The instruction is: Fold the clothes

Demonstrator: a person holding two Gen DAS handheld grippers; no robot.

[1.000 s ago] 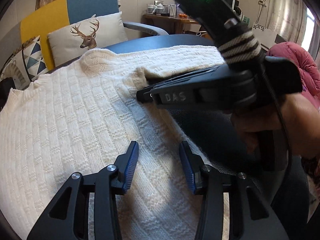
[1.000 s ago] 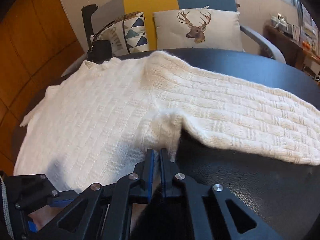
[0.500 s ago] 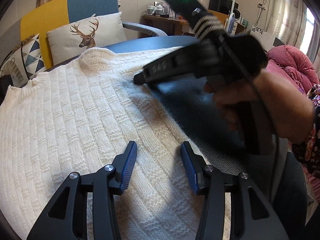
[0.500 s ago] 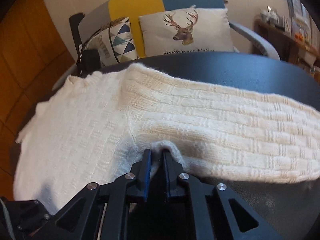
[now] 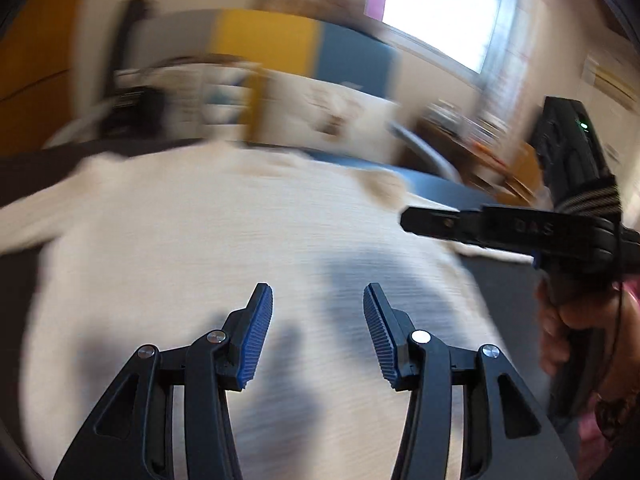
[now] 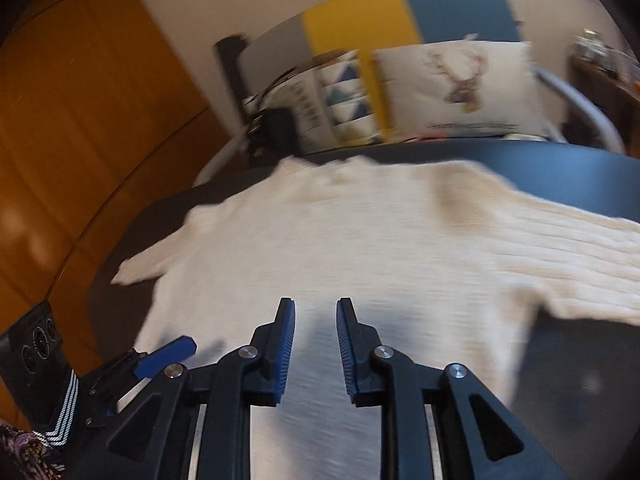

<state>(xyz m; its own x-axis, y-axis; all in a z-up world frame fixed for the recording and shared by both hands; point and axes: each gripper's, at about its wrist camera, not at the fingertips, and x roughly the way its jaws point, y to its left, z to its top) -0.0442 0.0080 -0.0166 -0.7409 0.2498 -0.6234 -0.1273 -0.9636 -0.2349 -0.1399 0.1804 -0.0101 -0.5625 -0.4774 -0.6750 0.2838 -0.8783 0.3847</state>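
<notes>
Far side: chair (image 6: 404, 16) with grey, yellow, blue back. Deer cushion (image 6: 456, 88) at right, triangle-pattern cushion (image 6: 336, 96) left beside it. Dark round table (image 6: 560, 168) near. Orange wooden wall (image 6: 88, 120) at left. Bright window (image 5: 440, 12) far right.

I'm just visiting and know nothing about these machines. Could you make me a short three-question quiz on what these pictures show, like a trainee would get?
1. True or false: the right tool is clamped on the sweater.
2. Which sits behind the table? A) a deer pillow B) a fridge C) a bicycle
3. Fill in: the left tool hangs over the sweater with its jaws ____.

Key:
1. False; its jaws are apart with nothing between them.
2. A
3. open
</notes>
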